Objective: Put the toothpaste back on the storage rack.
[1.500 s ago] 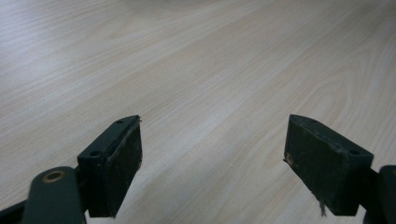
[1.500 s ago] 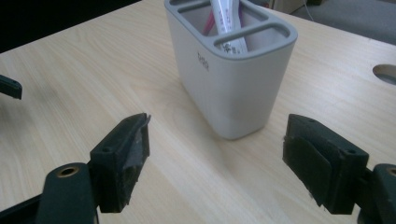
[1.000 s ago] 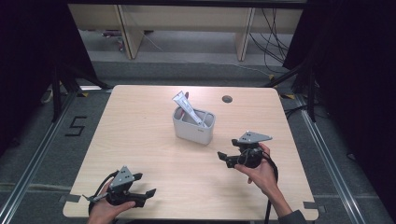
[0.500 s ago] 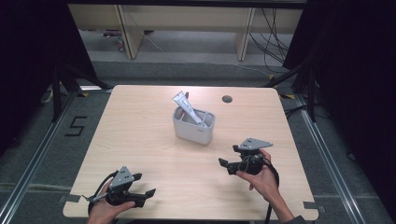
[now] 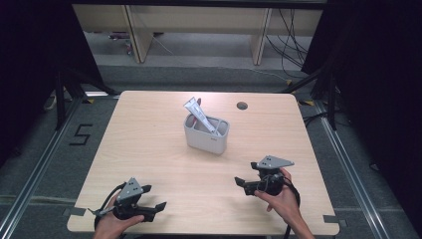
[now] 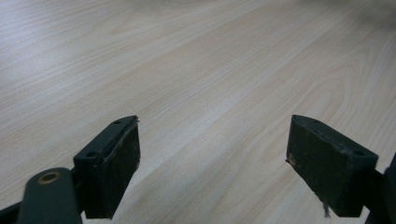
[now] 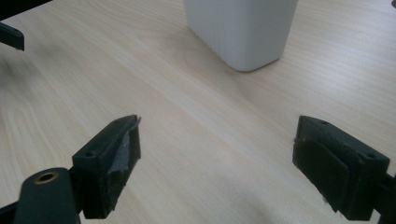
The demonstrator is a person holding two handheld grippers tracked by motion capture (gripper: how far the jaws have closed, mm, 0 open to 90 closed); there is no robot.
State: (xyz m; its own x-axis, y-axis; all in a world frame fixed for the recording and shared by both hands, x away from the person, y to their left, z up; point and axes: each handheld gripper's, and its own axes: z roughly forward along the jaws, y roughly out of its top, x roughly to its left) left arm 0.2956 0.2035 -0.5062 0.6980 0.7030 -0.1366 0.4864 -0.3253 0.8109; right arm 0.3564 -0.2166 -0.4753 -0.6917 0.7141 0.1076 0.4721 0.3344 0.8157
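With both my left gripper point(image 5: 152, 208) and right gripper point(image 5: 245, 183) spread empty over the counter point(image 5: 149, 144), I'd pinch the light, slippery-looking tube point(image 5: 198, 113) near its flat crimped end above the white holder point(image 5: 206, 135).

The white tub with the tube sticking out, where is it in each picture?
High view: the white tub stands mid-table, a tube leaning out of it.
Left gripper view: I cannot find it; there is wood between the open jaws.
Right gripper view: its lower wall is at the top, just right of centre, beyond the open jaws.
Shared landmark: the pale wooden tabletop.
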